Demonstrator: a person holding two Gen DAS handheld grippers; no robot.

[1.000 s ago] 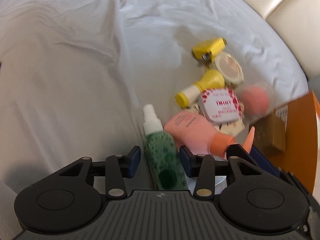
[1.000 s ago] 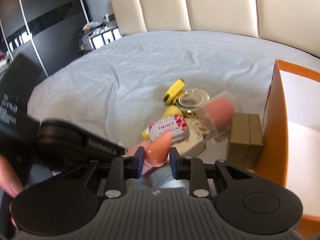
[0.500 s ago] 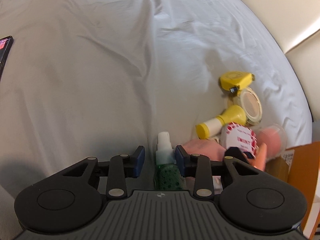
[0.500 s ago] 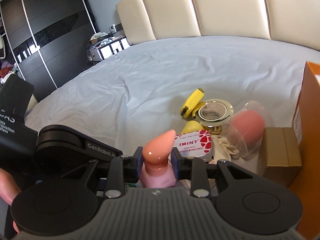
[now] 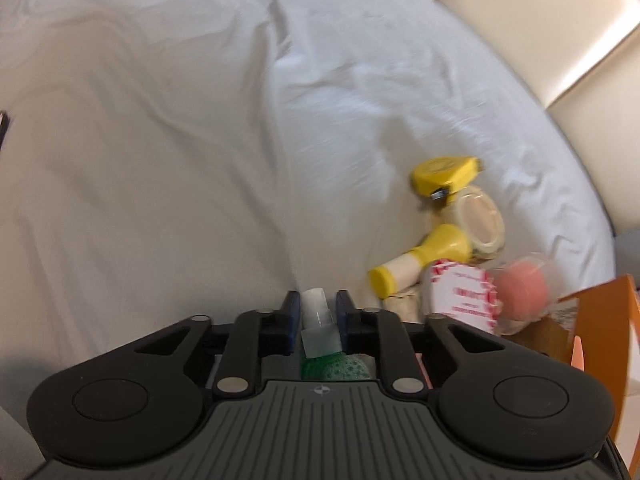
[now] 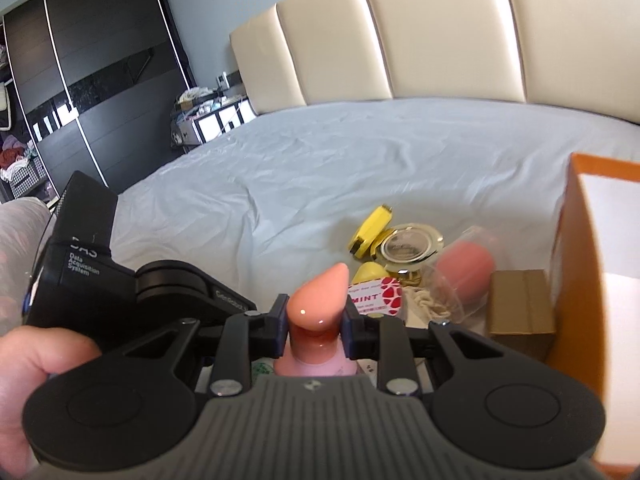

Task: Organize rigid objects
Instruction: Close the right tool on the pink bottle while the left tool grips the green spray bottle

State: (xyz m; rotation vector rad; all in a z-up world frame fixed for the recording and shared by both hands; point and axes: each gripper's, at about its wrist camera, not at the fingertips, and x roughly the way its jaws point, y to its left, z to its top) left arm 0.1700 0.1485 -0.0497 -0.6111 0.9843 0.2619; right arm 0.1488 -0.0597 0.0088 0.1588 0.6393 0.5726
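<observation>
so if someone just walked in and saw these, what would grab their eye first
Probably the two held bottles: the left gripper is clamped on a green dotted spray bottle with a clear cap, and the right gripper on a pink bottle with a glossy peach pointed cap. Next, the bright clutter on the white bedsheet: a yellow tape measure, a red-and-white mint tin, beside the tall orange cardboard box.

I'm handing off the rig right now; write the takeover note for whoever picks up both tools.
Left tool: shut on the green spray bottle.
Right tool: shut on the pink tube by its peach cap.
On the bed: yellow tape measure, gold compact, yellow-capped bottle, mint tin, pink sponge in its clear case, brown box.
The orange box shows nothing inside from here. Nothing looks placed yet.
</observation>
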